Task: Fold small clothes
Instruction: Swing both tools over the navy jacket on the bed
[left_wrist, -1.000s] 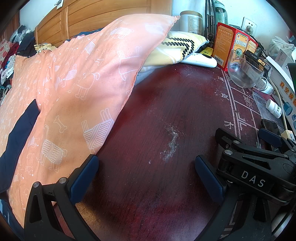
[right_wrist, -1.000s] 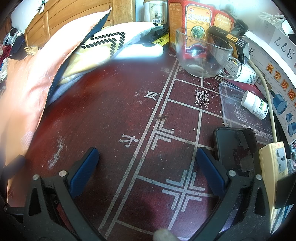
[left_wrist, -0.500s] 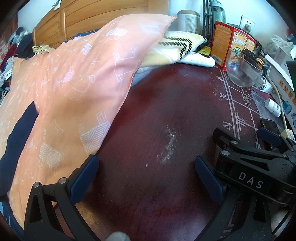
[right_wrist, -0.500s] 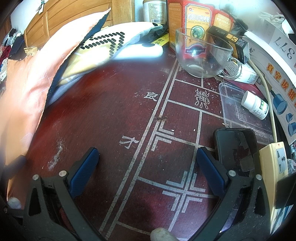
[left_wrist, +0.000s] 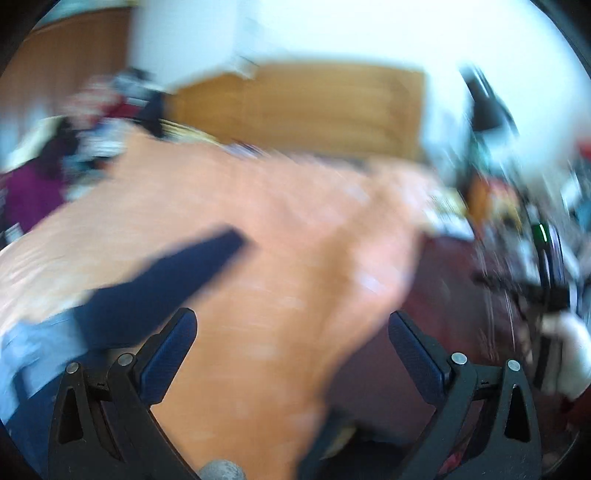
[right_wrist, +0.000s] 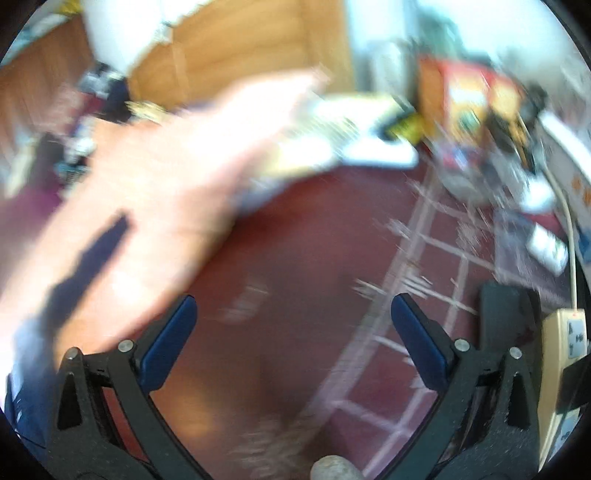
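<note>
While both views are pretty smeared, the left gripper (left_wrist: 291, 347) and right gripper (right_wrist: 293, 332) each have blue-padded jaws spread wide with nothing in them, and the peach-orange printed cloth with a navy patch (left_wrist: 280, 236) lies on the dark red tabletop (right_wrist: 295, 266), left of the right gripper.

home bedroom | wooden headboard (left_wrist: 295, 110) | cluttered red table (right_wrist: 295, 258)
</note>
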